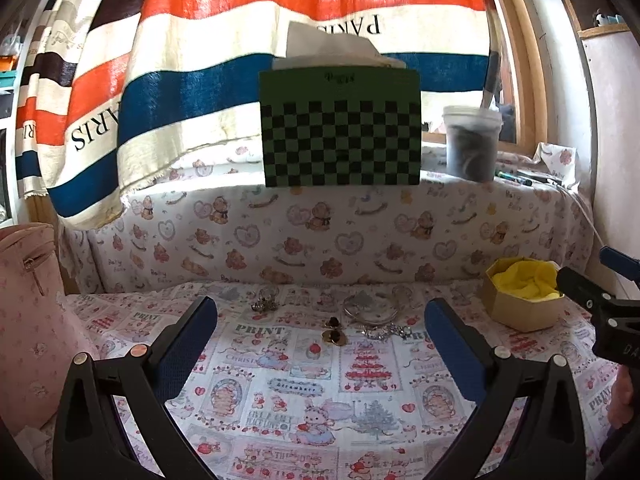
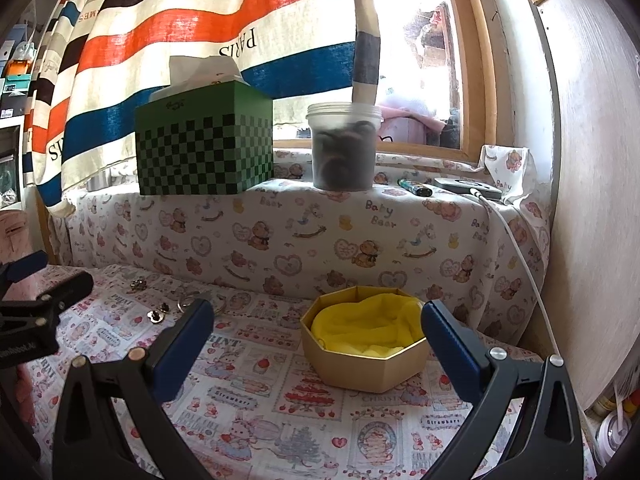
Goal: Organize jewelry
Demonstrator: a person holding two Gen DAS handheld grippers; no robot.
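On the counter's printed cloth (image 1: 280, 392), the left tool (image 1: 320, 322) hangs wide and empty. Earrings (image 1: 333, 330), a bangle (image 1: 370, 307) and other jewelry lie near the back edge. Toward the right, the right tool (image 2: 318, 322) gapes wide over the yellow-lined box (image 2: 360, 364).

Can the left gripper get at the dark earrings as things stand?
Probably yes. The left gripper is open, and the earrings lie loose on the cloth straight ahead between its fingers. Nothing sits between them; the bangles lie close behind and to their right.
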